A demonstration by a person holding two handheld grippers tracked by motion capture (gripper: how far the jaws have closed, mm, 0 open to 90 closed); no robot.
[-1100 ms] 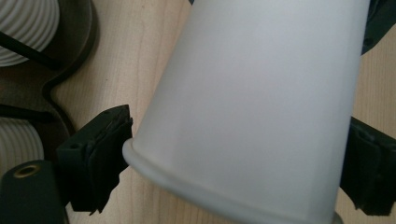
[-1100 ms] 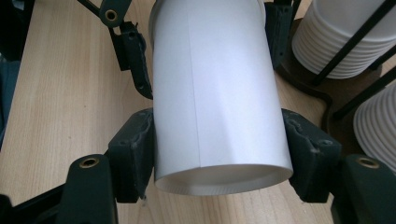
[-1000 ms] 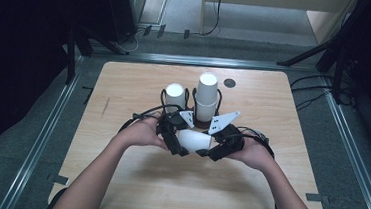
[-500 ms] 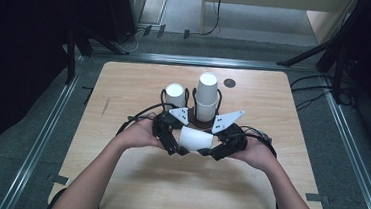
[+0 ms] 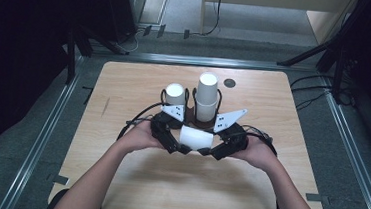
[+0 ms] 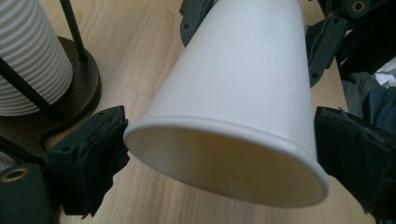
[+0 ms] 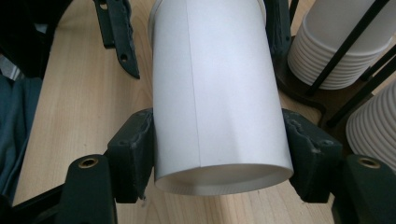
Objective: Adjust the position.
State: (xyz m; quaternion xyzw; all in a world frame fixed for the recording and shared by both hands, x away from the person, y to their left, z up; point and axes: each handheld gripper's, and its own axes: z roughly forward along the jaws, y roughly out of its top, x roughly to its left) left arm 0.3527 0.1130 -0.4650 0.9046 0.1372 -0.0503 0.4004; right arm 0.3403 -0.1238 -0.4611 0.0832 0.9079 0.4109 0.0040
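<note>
Lying on its side between the two hands, a white paper cup (image 5: 196,137) hangs just above the light wooden table (image 5: 124,89), its inside bare. Behind it, a dark wire-framed cup holder (image 5: 200,119) keeps two stacks of white paper cups (image 5: 207,93) upright. The right gripper (image 7: 219,140) presses both pads against the cup's narrow base end, clamping it. The left gripper (image 6: 219,135) brackets the rim; its left pad touches, while a sliver of gap shows at its right pad.
</note>
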